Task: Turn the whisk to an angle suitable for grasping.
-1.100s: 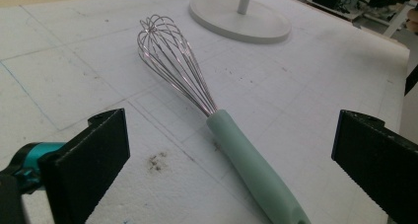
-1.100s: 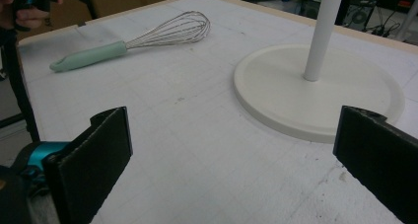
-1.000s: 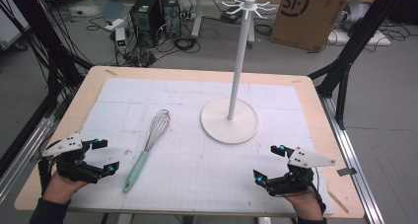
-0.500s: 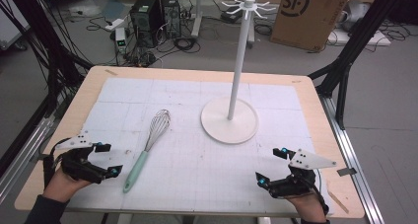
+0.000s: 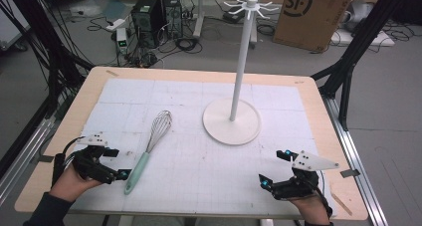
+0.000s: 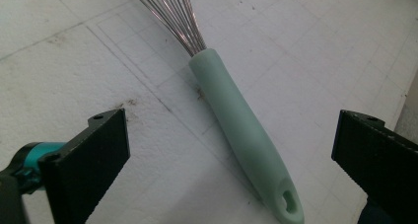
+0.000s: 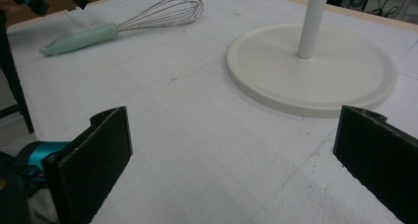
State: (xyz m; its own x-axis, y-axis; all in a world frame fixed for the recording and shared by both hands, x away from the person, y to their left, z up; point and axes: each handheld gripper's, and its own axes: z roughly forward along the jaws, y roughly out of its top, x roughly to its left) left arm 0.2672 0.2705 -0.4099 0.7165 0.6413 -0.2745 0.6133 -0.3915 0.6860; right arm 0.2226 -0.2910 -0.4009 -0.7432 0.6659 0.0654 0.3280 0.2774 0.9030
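Mint-handled whisk (image 6: 246, 135) between wide-spread left tongs (image 5: 115, 164); right tongs (image 5: 275, 169) wide too, near front edge.

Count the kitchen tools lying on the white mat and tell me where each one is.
1. A whisk with a mint-green handle lies flat on the mat's left half, between the open left gripper and the white stand. Nothing on the mat looks able to hide another.
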